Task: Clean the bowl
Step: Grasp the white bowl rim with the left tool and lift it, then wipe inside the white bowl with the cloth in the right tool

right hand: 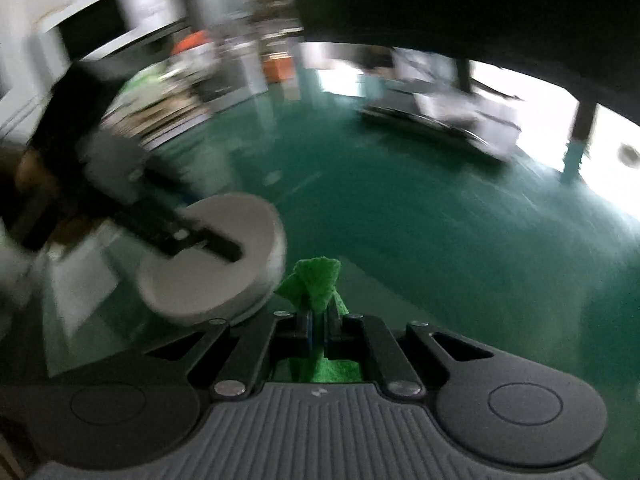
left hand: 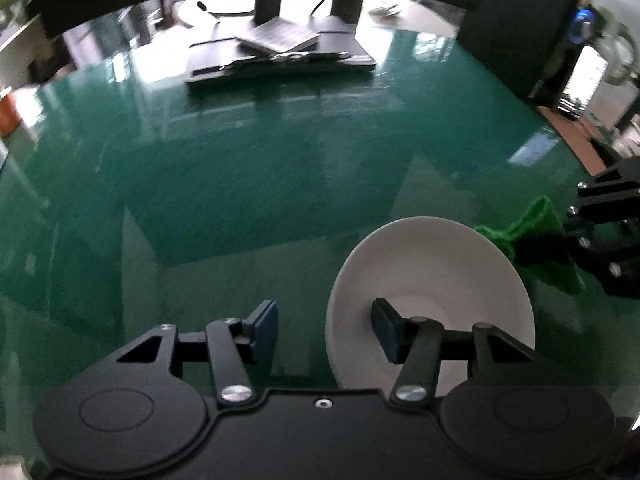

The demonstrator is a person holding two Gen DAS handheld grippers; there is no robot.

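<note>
A white bowl [left hand: 432, 280] sits on the green table, low right in the left wrist view. My left gripper [left hand: 325, 330] is open, its right finger over the bowl's inside and its left finger outside the rim. The bowl also shows in the right wrist view [right hand: 224, 264], blurred, with the left gripper's finger reaching into it. My right gripper [right hand: 319, 326] is shut on a green cloth [right hand: 318, 284], just right of the bowl. The cloth [left hand: 532, 240] and right gripper [left hand: 576, 236] show at the left view's right edge.
The glossy green table [left hand: 260, 180] stretches ahead. A dark flat stack with an open book [left hand: 280, 52] lies at the far side, also seen in the right wrist view [right hand: 440, 120]. Blurred shelves and an orange box [right hand: 276, 66] stand beyond the table's left edge.
</note>
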